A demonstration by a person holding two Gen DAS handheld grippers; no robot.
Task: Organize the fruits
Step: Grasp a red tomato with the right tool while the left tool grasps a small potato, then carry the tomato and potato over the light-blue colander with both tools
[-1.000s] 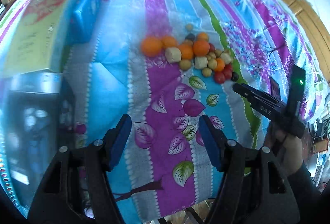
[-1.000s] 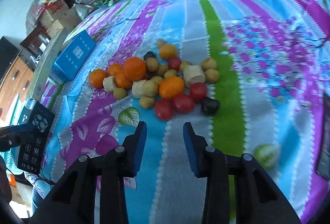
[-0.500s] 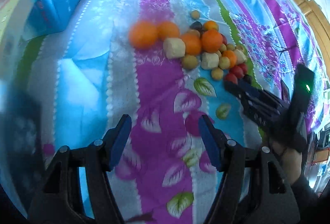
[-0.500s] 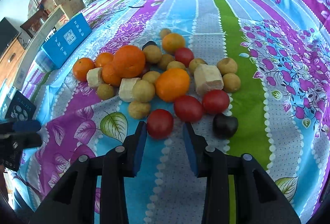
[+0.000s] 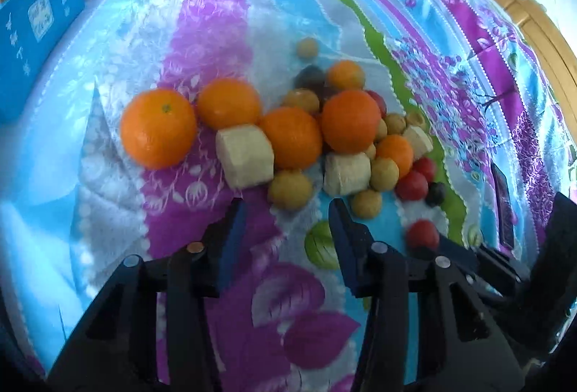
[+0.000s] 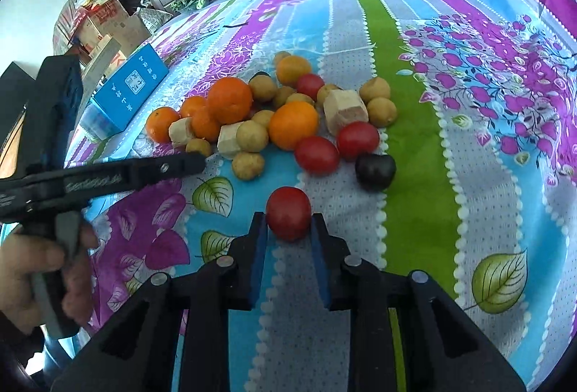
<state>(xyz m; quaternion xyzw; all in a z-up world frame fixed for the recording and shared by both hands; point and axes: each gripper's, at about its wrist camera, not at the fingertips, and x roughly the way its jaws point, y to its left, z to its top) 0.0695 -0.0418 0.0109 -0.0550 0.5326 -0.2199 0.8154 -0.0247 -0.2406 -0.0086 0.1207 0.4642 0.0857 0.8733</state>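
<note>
A pile of fruit lies on the striped floral bedspread (image 5: 223, 13): oranges (image 5: 158, 128), pale cut chunks (image 5: 245, 155), small tan round fruits (image 5: 290, 190), red tomatoes (image 6: 317, 154) and a dark plum (image 6: 375, 172). My right gripper (image 6: 288, 222) is shut on one red tomato (image 6: 288, 217) at the pile's near edge; the left wrist view shows that tomato (image 5: 422, 235) too. My left gripper (image 5: 286, 211) hovers just short of a tan fruit. Its jaws are closing with nothing between them. Its dark finger (image 6: 162, 170) reaches in from the left in the right wrist view.
A blue box (image 6: 126, 92) lies left of the pile. A dark flat device (image 5: 503, 208) rests on the bedspread at the right, near the wooden bed frame (image 5: 505, 6). A hand (image 6: 36, 269) holds the left gripper's handle. Cardboard boxes (image 6: 104, 27) stand beyond the bed.
My left gripper has come down and forward to the near edge of the pile, and its jaws have narrowed. My right gripper has shut on the red tomato.
</note>
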